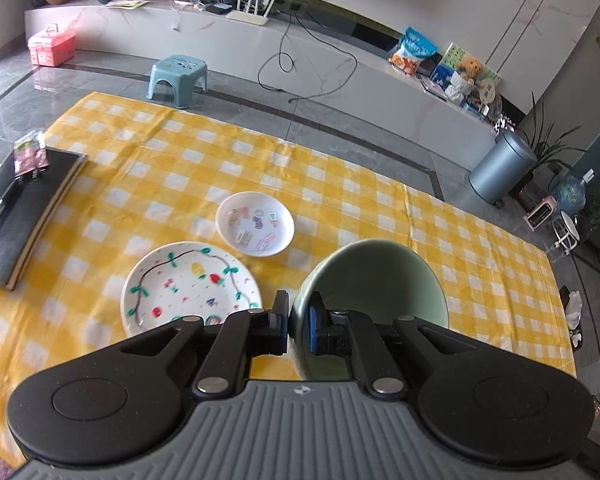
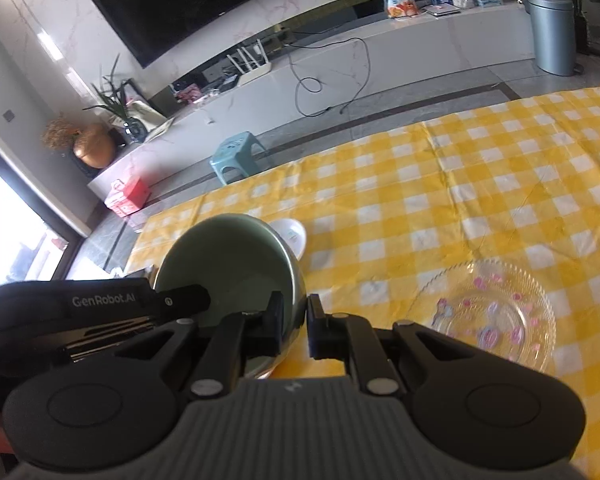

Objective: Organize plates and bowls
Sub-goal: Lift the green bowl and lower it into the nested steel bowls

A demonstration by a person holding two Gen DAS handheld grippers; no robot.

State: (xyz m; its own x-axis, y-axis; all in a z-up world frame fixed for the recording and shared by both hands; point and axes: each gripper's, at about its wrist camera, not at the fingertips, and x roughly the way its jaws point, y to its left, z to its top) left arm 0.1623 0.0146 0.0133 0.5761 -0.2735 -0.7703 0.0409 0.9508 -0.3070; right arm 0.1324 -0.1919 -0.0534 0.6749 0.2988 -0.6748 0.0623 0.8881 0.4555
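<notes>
Jaws of the left gripper pinch the rim of a pale green bowl, one pad outside the wall and the other inside. Jaws of the right gripper are likewise nearly closed on the wall of the same green bowl, at its opposite side, so both hold it tipped on edge above the tabletop, its hollow turned partly sideways. In the right wrist view the left gripper's black body shows beside the bowl.

Just left of the bowl in the left wrist view lies a white plate painted with strawberries and green leaves, flat on the yellow-and-white checked cloth. Near it, further out, sits a smaller white dish with little coloured pictures. A clear glass plate with pink marks lies on the cloth right of the right gripper. A dark flat book-like thing rests at the cloth's left edge. Beyond the tabletop stand a light blue stool and a grey bin.
</notes>
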